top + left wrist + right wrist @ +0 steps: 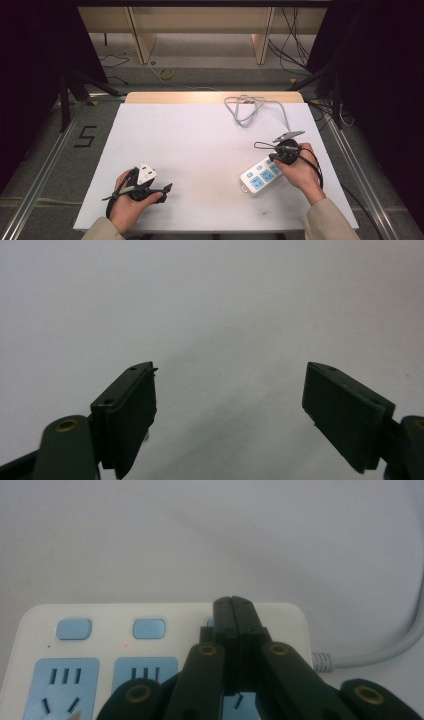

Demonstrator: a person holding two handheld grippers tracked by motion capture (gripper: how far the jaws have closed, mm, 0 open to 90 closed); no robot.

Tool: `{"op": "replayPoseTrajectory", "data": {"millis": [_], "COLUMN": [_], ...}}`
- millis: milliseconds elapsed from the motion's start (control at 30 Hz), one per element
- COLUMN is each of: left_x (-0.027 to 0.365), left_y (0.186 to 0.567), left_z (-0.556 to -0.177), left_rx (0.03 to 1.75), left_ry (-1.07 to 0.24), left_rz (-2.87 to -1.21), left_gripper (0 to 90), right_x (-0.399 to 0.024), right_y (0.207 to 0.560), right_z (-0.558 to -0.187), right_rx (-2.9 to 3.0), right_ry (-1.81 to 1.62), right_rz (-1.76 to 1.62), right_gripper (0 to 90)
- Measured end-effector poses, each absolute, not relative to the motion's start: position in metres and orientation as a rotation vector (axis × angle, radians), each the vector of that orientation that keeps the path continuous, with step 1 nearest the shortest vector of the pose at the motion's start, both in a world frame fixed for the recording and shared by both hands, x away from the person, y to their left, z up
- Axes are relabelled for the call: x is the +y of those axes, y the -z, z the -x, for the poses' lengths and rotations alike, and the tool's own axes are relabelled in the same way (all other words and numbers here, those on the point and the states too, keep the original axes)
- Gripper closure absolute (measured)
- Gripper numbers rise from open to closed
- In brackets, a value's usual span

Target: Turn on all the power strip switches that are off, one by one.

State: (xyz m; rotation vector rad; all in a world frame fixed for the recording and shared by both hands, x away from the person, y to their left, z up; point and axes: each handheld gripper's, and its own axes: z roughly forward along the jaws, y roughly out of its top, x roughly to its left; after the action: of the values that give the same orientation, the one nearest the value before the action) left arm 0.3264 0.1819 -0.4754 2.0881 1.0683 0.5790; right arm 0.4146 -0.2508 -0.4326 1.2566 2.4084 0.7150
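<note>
Counting one power strip [261, 175], two grippers.

Even overhead light leaves the white surface [200, 150] bright while the surroundings fall dark. Both gripper views are soft, with faint shadows.

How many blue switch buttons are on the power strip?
3 on the power strip: one button at its left end, one in the middle, one mostly hidden behind the shut right gripper.
</note>
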Motion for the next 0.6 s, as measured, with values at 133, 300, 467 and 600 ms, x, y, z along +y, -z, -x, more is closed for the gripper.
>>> {"op": "replayPoseTrajectory", "data": {"millis": [133,300,467,600], "left_x": [0.1818,0.1823,0.1815,0.1821], "left_y": [0.4756,0.4757,0.4752,0.4751], "left_z": [-0.3267,-0.3268,-0.3263,-0.3263], "left_rx": [1.067,1.071,1.066,1.063], "left_ry": [-0.580,-0.579,-0.578,-0.578], "left_rz": [-2.087,-2.086,-2.087,-2.093], "left_gripper": [21.4,21.5,21.6,21.6], "right_x": [-0.2498,-0.2473,-0.2453,-0.2445], "right_y": [0.4331,0.4357,0.4372,0.4365], "right_z": [-0.4170,-0.4206,-0.4222,-0.4235], "right_rx": [2.412,2.426,2.434,2.434], "right_ry": [-0.715,-0.697,-0.683,-0.679], "right_rz": [-1.260,-1.266,-1.265,-1.262], "right_gripper": [90.0,90.0,90.0,90.0]}}
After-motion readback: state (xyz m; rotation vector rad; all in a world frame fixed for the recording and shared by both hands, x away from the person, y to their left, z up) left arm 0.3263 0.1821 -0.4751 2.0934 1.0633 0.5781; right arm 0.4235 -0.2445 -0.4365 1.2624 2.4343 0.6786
